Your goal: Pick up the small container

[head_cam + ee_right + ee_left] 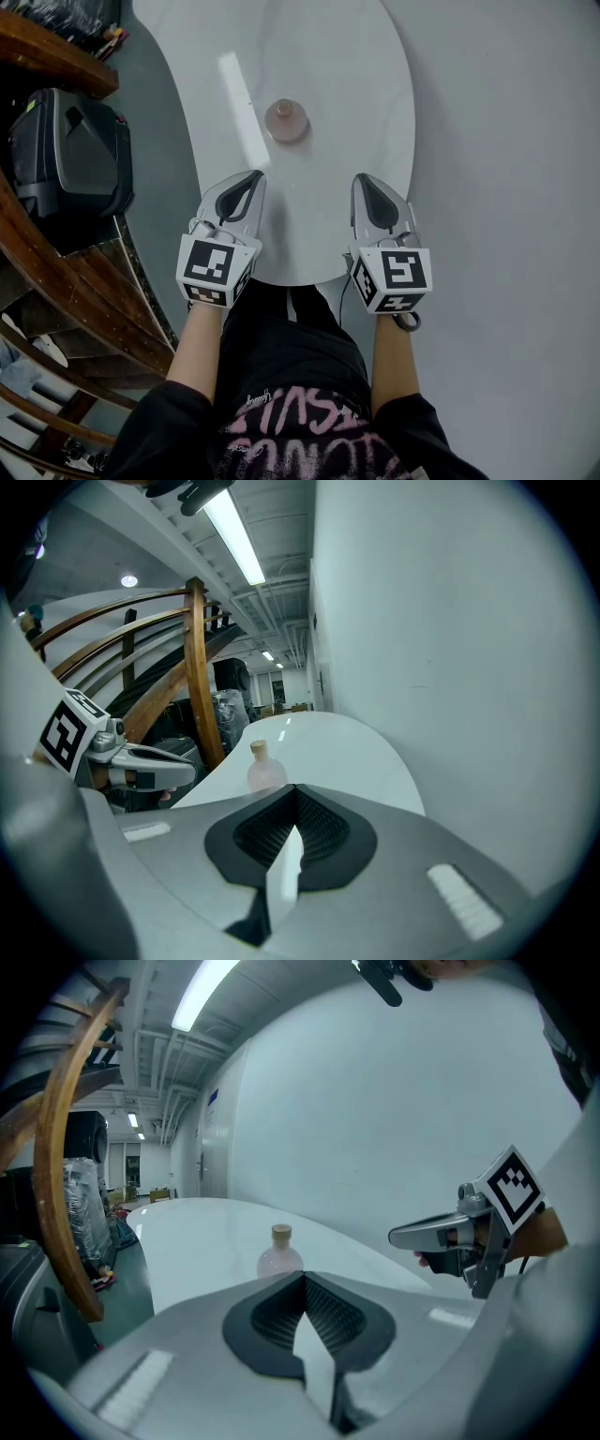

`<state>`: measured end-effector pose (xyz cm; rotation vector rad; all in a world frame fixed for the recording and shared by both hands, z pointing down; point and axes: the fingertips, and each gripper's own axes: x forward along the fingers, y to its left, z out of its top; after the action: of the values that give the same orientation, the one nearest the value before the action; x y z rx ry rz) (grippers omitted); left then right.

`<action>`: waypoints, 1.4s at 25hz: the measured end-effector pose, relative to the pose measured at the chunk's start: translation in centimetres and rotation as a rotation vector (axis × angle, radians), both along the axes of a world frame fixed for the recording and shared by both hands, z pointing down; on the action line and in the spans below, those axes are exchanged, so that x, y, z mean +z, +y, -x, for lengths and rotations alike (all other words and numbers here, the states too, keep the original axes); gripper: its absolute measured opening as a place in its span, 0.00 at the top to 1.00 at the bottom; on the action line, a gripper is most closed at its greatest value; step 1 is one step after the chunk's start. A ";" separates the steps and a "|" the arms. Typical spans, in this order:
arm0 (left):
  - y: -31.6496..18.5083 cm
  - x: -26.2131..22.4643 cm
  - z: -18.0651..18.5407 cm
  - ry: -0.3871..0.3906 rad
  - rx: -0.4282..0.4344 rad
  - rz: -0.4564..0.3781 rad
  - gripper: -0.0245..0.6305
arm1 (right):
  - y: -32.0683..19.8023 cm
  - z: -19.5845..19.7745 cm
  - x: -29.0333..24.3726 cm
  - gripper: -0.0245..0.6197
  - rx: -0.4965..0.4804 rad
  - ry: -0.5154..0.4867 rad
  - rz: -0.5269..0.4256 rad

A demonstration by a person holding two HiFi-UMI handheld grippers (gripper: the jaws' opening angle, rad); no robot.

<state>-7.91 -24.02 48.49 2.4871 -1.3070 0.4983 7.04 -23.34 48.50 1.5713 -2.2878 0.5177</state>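
A white oval table fills the middle of the head view, set on a grey floor and flanked on the person's left by a curved wooden railing and a black case. Over the table's near edge the person holds the left tongs and the right tongs side by side. Each is pressed shut on nothing, the dark ribbed pads meeting at the tip in both gripper views. Ahead of them, roughly midway between the two tips and apart from both, the small container stands alone on the bare tabletop. It is a pale pink, round-bodied bottle with a short neck and a cork-coloured stopper. It stands upright, its long axis vertical and the stopper pointing up, and nothing touches it. It looks light and rigid, probably glass or hard plastic, with a smooth curved wall that could slide out of a loose pinch or tip at a nudge. The surest hold is likely across the widest part of the body, from either side, with the tongs opened first. The narrow neck looks the less steady choice.
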 end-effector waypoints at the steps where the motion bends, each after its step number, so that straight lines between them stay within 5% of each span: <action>1: -0.2 0.2 0.0 0.000 -0.002 0.001 0.96 | -0.2 -0.1 0.1 0.93 0.000 -0.001 0.000; 29: -4.4 2.6 -0.9 -0.010 0.011 0.021 0.96 | -3.5 -0.7 2.8 0.93 0.025 -0.015 0.034; 35: -5.0 2.4 -1.1 -0.012 0.019 0.016 0.89 | -3.7 -0.7 2.7 0.93 0.024 -0.012 0.038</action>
<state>-6.81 -29.06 50.86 2.4893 -1.2797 0.5272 7.75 -27.05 51.24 1.5835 -2.2567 0.5755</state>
